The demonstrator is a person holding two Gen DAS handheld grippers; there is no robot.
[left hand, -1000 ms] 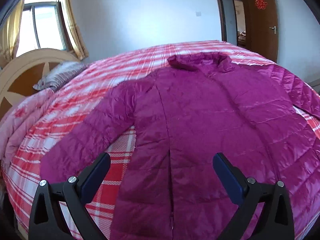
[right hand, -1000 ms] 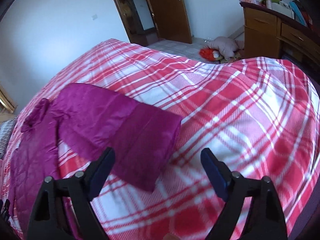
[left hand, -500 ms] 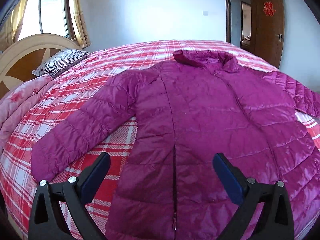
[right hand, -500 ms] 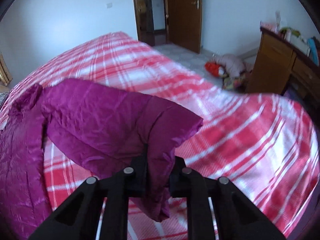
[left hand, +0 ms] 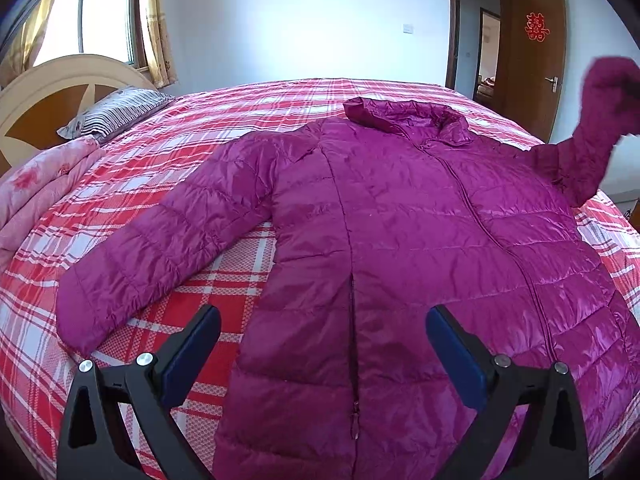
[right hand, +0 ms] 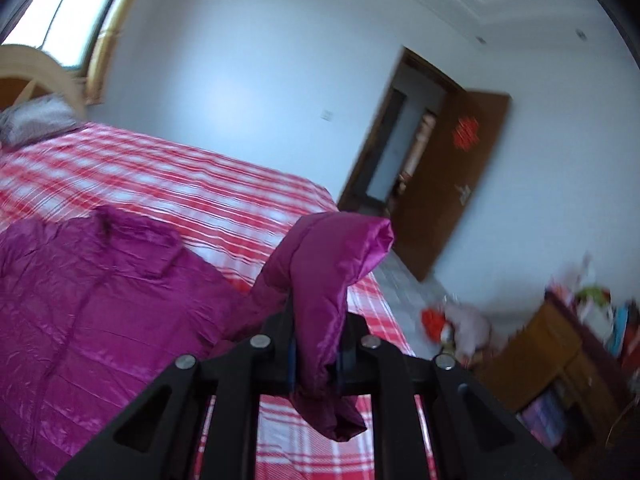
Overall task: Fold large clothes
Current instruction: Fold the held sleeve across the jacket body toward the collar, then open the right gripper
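From the left wrist, the magenta down jacket (left hand: 400,240) lies front up and spread flat on the plaid bed (left hand: 240,120), collar toward the far side, probably laid out so the sleeves can be folded inward. Its left sleeve (left hand: 160,248) rests flat on the cover. The right sleeve (left hand: 592,132) rises off the bed at the picture's right edge. The left hand-held gripper (left hand: 322,356) hovers above the hem, jaws wide apart, holding nothing.

From the right wrist, the right hand-held gripper (right hand: 316,360) has just been closing and is now clamped on the sleeve cuff (right hand: 332,288), which drapes over and between its pads, lifted clear of the bed, likely to carry it across the jacket's body.
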